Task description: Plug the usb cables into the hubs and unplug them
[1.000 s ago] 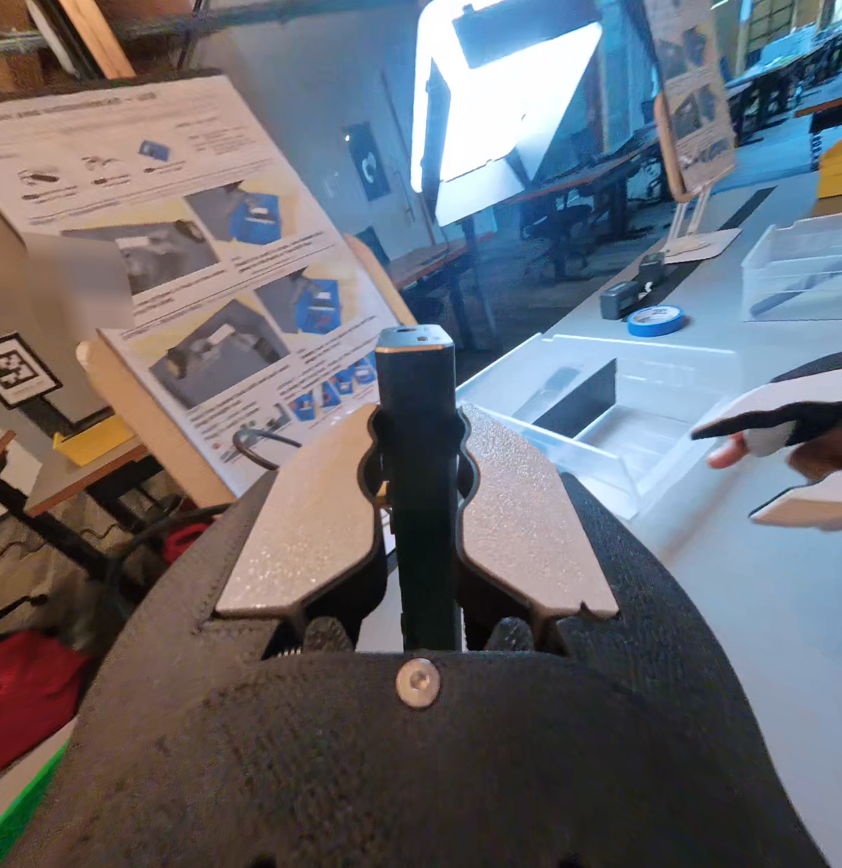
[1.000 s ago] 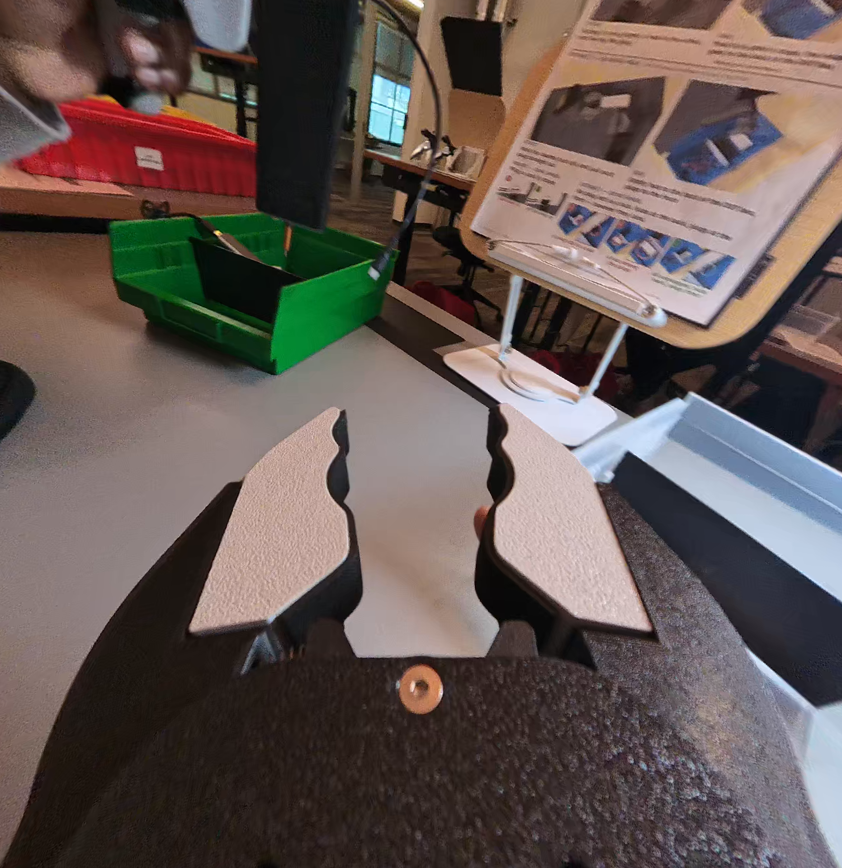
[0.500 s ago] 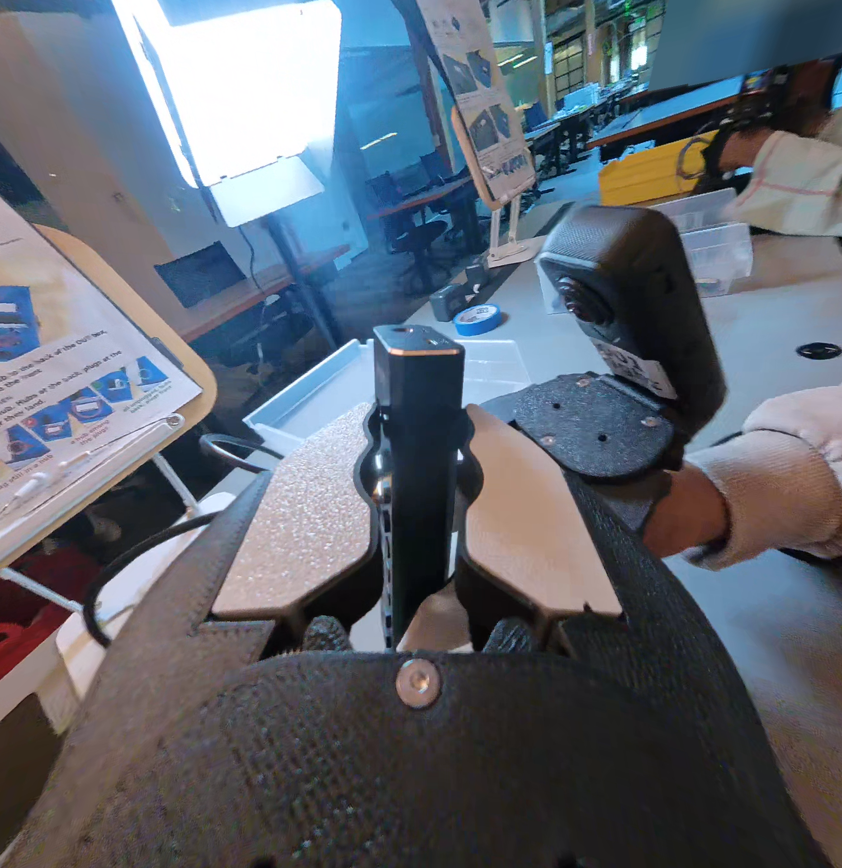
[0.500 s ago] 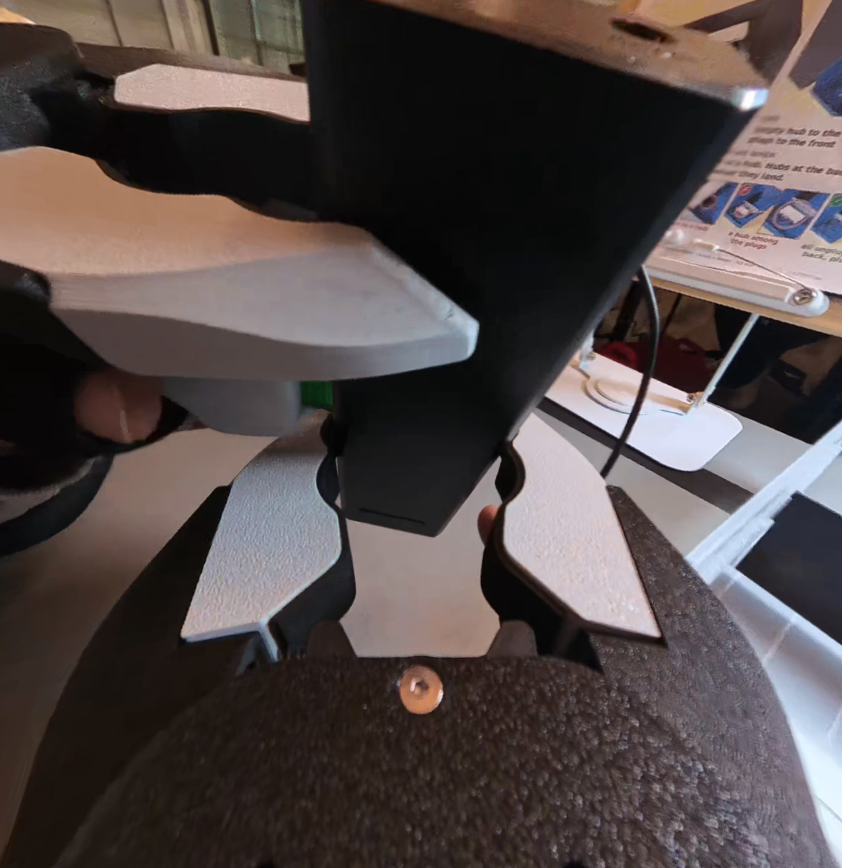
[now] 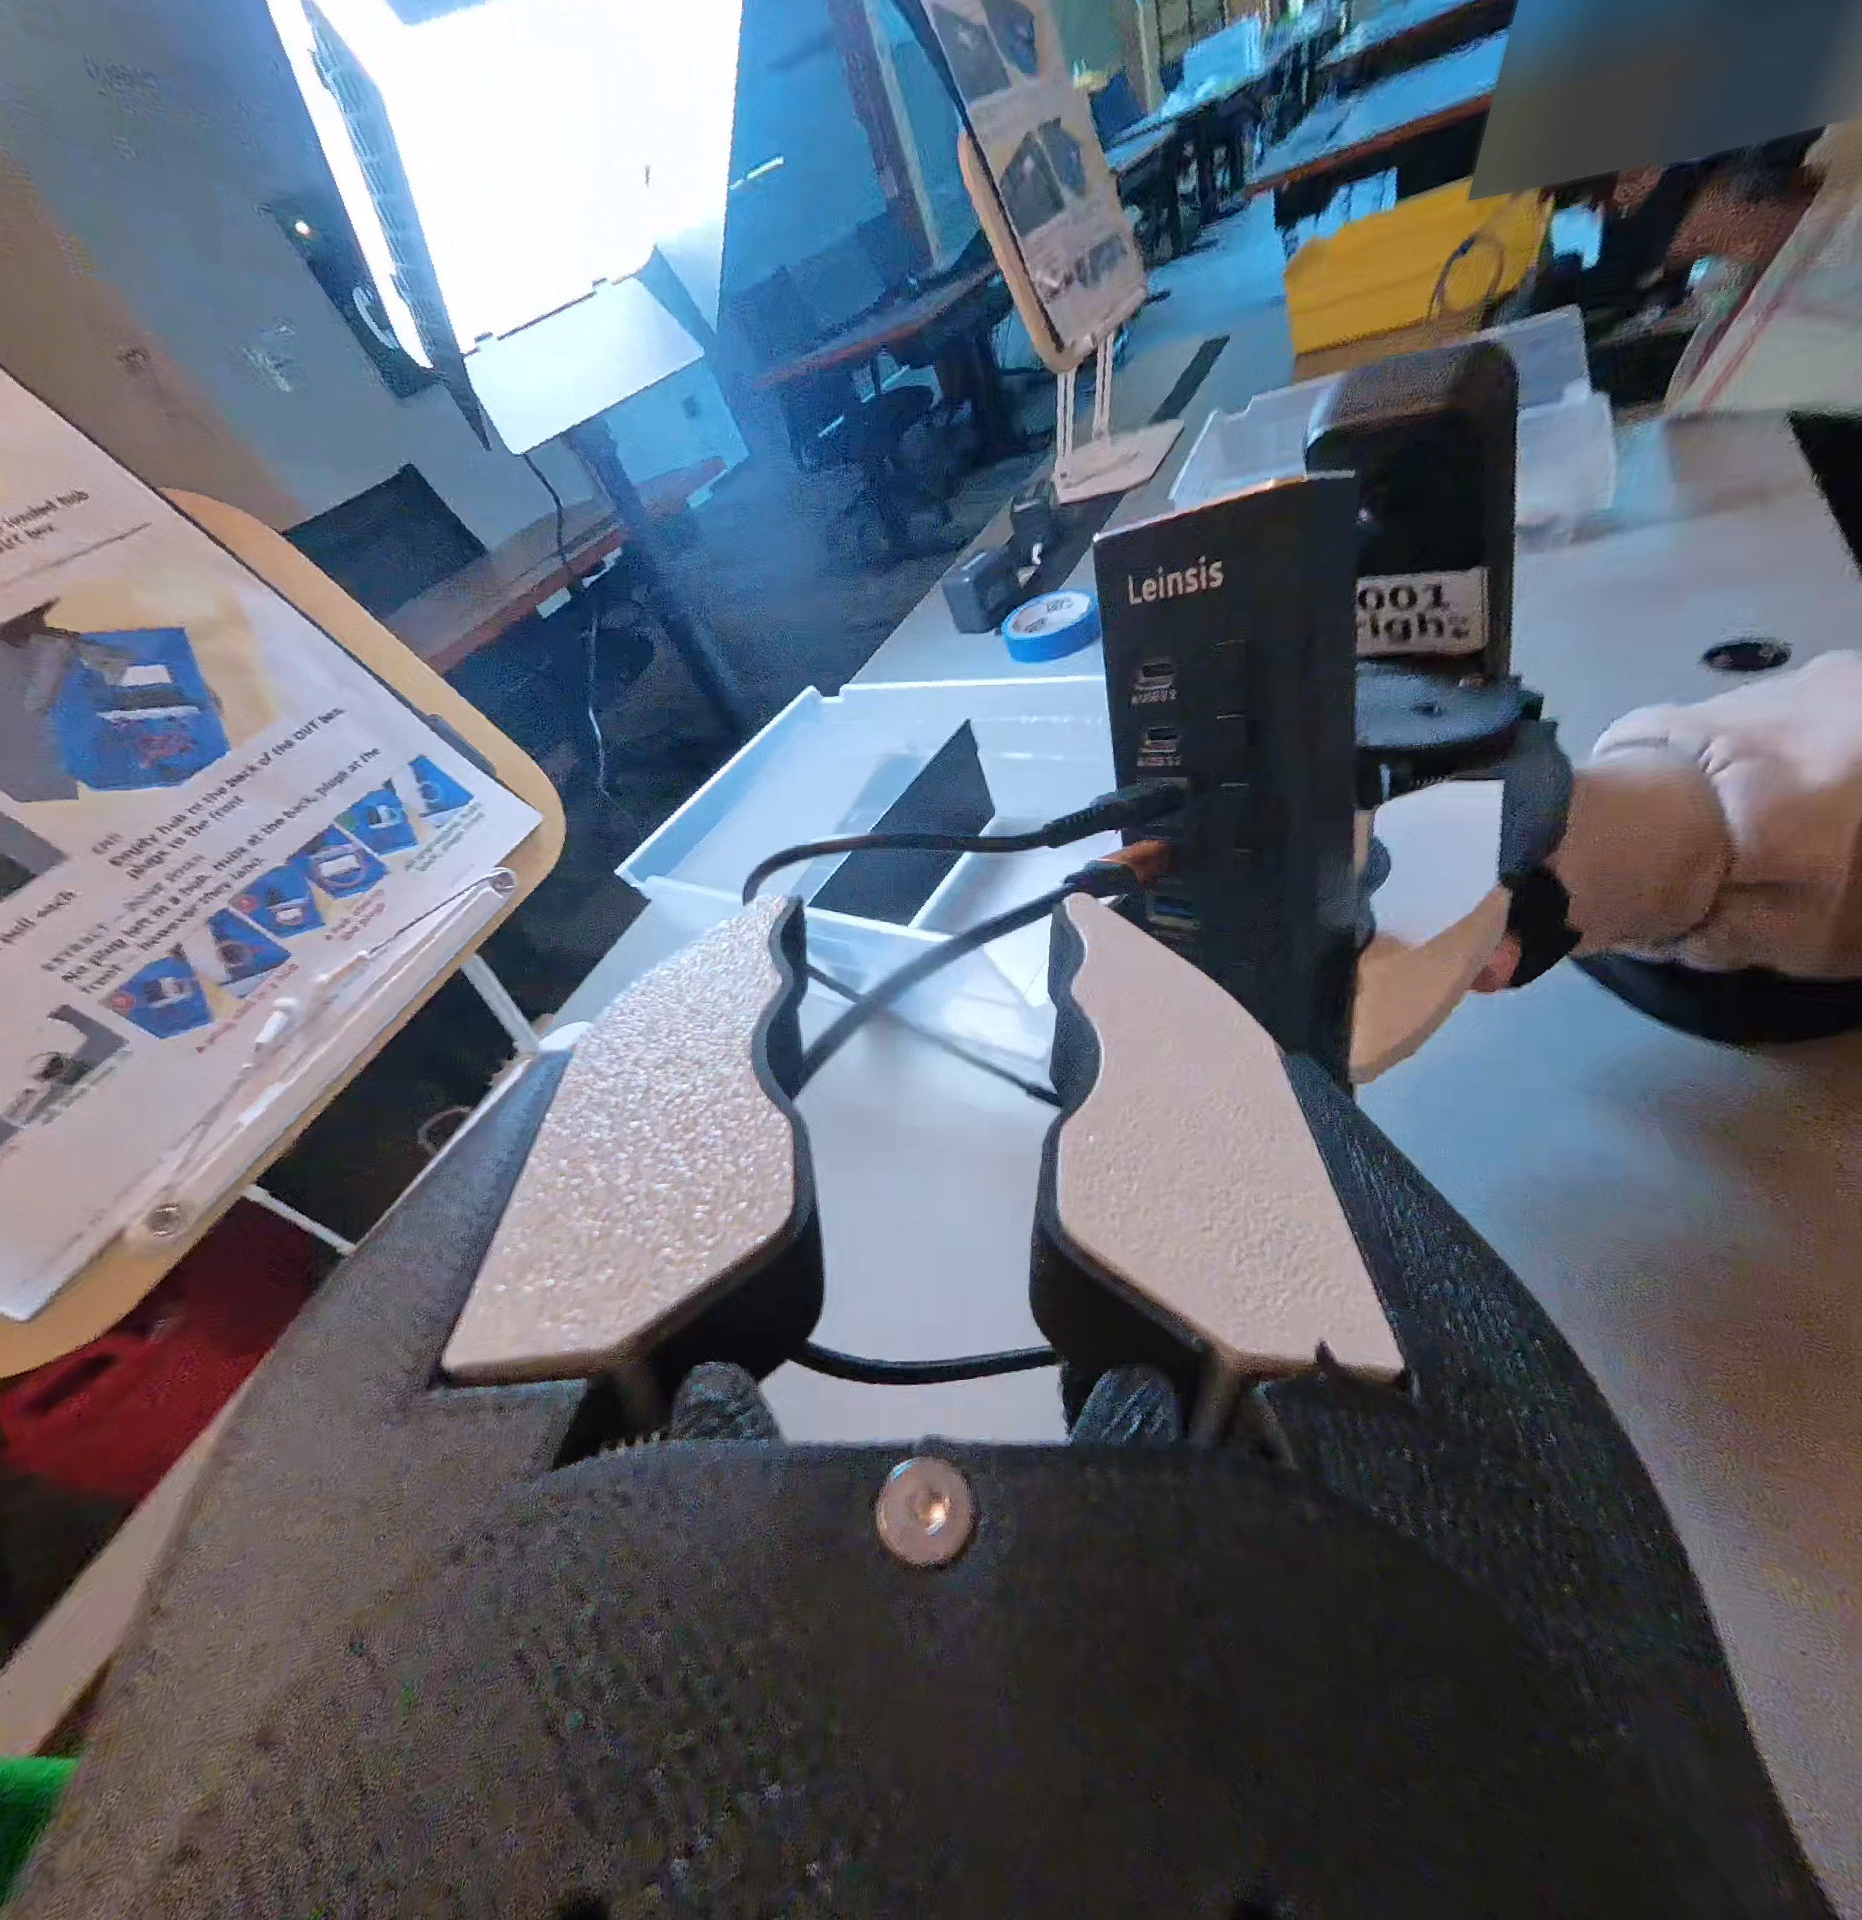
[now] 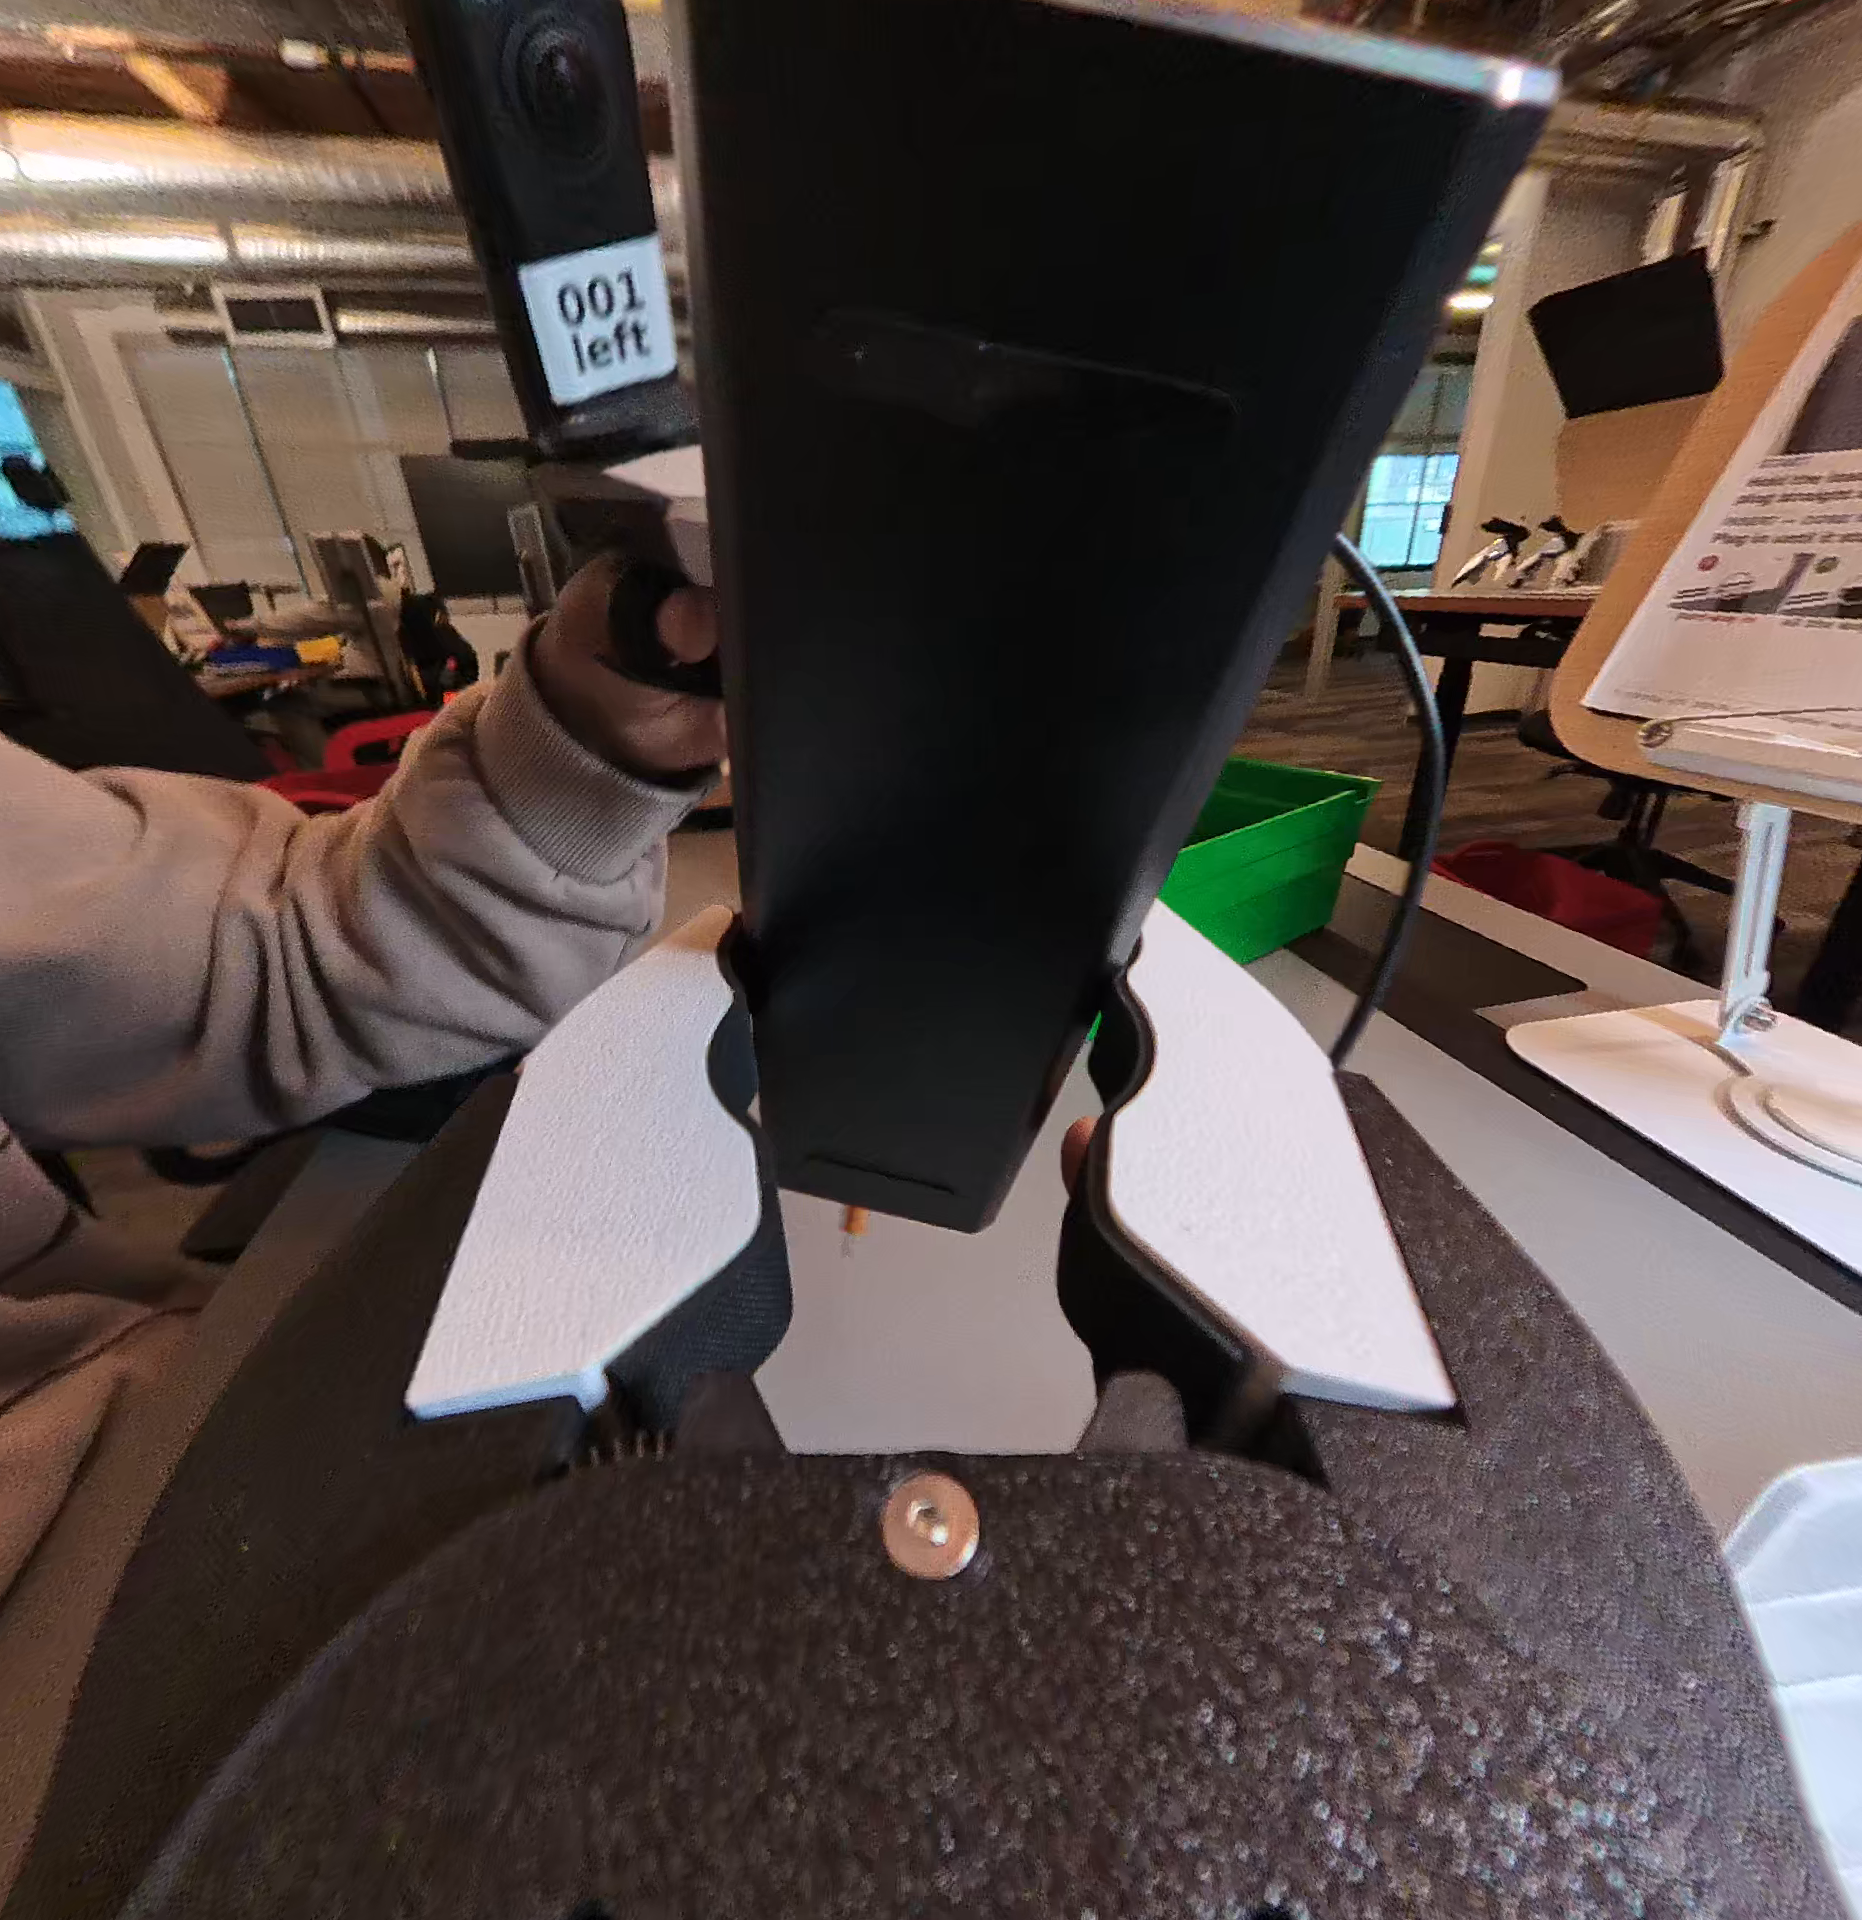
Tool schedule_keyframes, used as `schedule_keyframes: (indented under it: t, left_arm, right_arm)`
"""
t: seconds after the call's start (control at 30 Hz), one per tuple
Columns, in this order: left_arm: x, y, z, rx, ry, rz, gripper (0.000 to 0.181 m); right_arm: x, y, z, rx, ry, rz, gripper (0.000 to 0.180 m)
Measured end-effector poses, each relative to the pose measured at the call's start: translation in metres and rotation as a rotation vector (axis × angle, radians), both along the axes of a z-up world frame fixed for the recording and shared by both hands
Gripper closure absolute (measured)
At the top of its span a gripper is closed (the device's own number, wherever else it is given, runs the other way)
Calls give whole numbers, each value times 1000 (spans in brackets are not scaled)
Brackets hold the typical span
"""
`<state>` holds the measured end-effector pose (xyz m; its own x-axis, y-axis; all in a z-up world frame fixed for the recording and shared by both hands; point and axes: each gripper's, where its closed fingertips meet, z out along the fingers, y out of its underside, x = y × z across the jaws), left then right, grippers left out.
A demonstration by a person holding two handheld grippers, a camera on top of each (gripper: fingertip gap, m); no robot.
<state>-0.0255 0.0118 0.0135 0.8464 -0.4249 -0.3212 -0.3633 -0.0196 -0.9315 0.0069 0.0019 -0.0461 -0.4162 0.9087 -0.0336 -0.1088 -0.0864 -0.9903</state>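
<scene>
A black upright USB hub (image 5: 1228,748) stands in the air ahead of my left gripper (image 5: 922,935), which is open and empty. Two cables are plugged into the hub's front: a black plug (image 5: 1114,816) and an orange-tipped plug (image 5: 1124,868). Their black cable (image 5: 906,997) runs down between my left fingers. My right gripper (image 6: 927,966) is shut on the hub's lower end (image 6: 1010,520), showing only its plain back. One right finger pad (image 5: 1426,977) shows behind the hub. The left gripper's camera (image 6: 563,208) and a sleeved hand (image 6: 646,644) show beyond the hub.
A clear tray with a black divider (image 5: 906,727) lies on the grey table behind the hub. An instruction board on a stand (image 5: 179,831) is at the left. A blue tape roll (image 5: 1052,623) lies farther back. A green bin (image 6: 1270,852) sits at the table's edge. Left tips to right tips: about 7 cm.
My left gripper has let go of the hub, opened and drawn back. My right gripper has closed on the hub's lower end and now holds it.
</scene>
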Motion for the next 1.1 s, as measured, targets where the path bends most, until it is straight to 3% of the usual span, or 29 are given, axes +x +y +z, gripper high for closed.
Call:
schedule_keyframes:
  t: [0.2, 0.37, 0.53, 0.87, 1.1]
  left_arm:
    - [17, -21, -25, -112, 254, -105, 139]
    - [34, -35, -75, -322, 394, -228, 152]
    - [40, -42, -86, -412, 318, -303, 169]
    - [40, -40, -116, -538, 304, -313, 170]
    - [35, -30, -105, -501, 289, -254, 173]
  right_arm:
    - [9, -24, -27, 173, -126, 162, 116]
    - [14, -42, -53, 250, -246, 277, 117]
    - [16, -42, -70, 341, -327, 278, 117]
    - [20, -36, -95, 476, -438, 244, 117]
    - [9, -21, -78, 463, -360, 102, 118]
